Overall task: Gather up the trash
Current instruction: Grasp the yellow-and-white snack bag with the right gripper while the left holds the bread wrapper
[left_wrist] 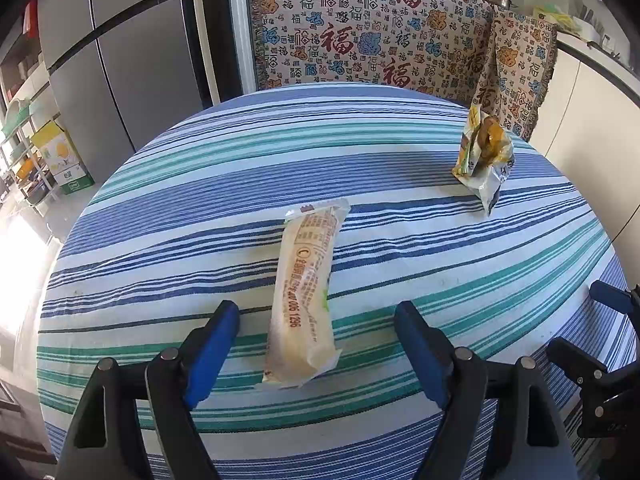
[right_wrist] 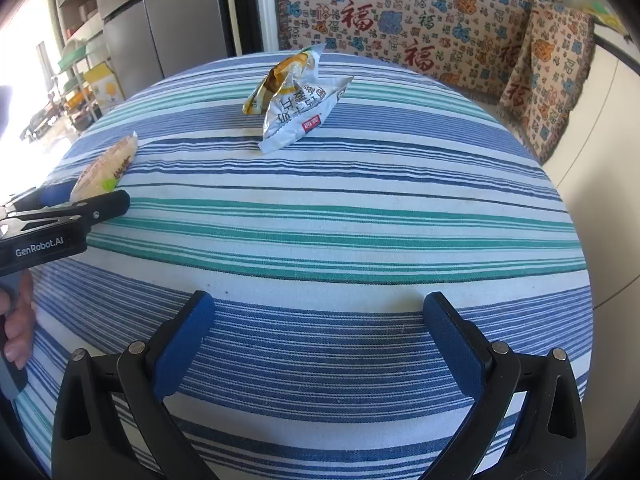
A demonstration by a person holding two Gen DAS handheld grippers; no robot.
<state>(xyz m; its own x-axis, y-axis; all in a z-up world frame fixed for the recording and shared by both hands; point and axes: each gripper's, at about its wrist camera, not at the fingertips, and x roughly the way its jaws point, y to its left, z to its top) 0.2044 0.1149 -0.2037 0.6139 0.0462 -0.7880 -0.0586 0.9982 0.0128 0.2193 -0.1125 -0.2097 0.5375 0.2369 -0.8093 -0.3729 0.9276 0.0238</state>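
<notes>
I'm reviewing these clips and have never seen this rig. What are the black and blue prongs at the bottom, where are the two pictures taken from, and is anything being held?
They are hand-held tongs, one per hand, each with a camera looking along its fingers. The left view shows the left tongs open around a long cream wrapper, pads not touching it. The right view shows the right tongs open and empty above the striped tablecloth. A crumpled snack bag lies farther off. Nothing is held.

blue, teal and white striped tablecloth (left_wrist: 400, 152); cream plastic wrapper with orange print (left_wrist: 306, 296); silver-and-yellow crumpled snack bag (left_wrist: 484, 160).
</notes>
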